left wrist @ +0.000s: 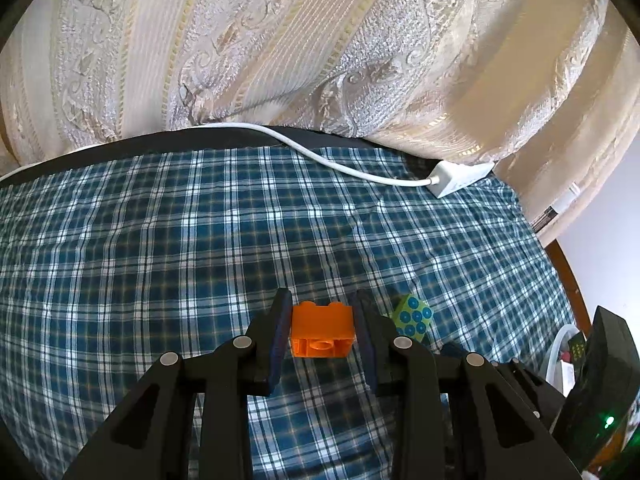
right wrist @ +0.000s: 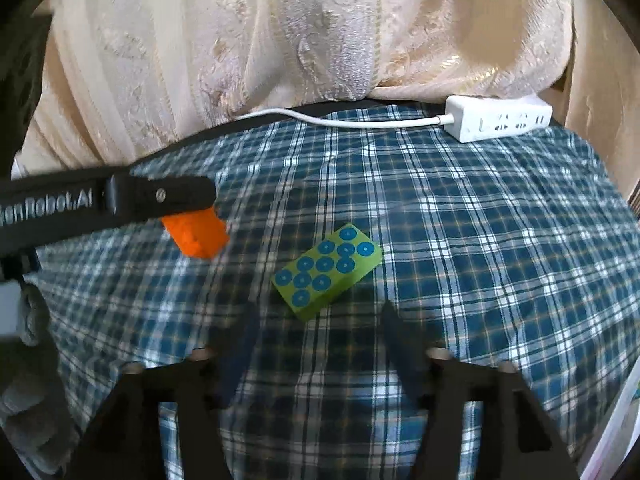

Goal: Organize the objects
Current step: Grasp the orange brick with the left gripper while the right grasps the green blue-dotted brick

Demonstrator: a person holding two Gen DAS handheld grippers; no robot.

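Observation:
An orange toy brick (left wrist: 322, 330) sits between the fingers of my left gripper (left wrist: 322, 312), which is shut on it and holds it just above the blue plaid cloth (left wrist: 160, 240). In the right wrist view the same brick (right wrist: 198, 236) hangs under the left gripper's finger (right wrist: 160, 196) at the left. A green block with blue dots (right wrist: 327, 270) lies flat on the cloth; it also shows in the left wrist view (left wrist: 412, 318), just right of the left gripper. My right gripper (right wrist: 316, 312) is open and empty, just in front of the green block.
A white power strip (right wrist: 498, 118) with its cable (right wrist: 340, 120) lies at the far edge of the cloth, against a cream patterned curtain (right wrist: 280, 40). Dark items (left wrist: 600, 380) stand at the right edge of the left wrist view.

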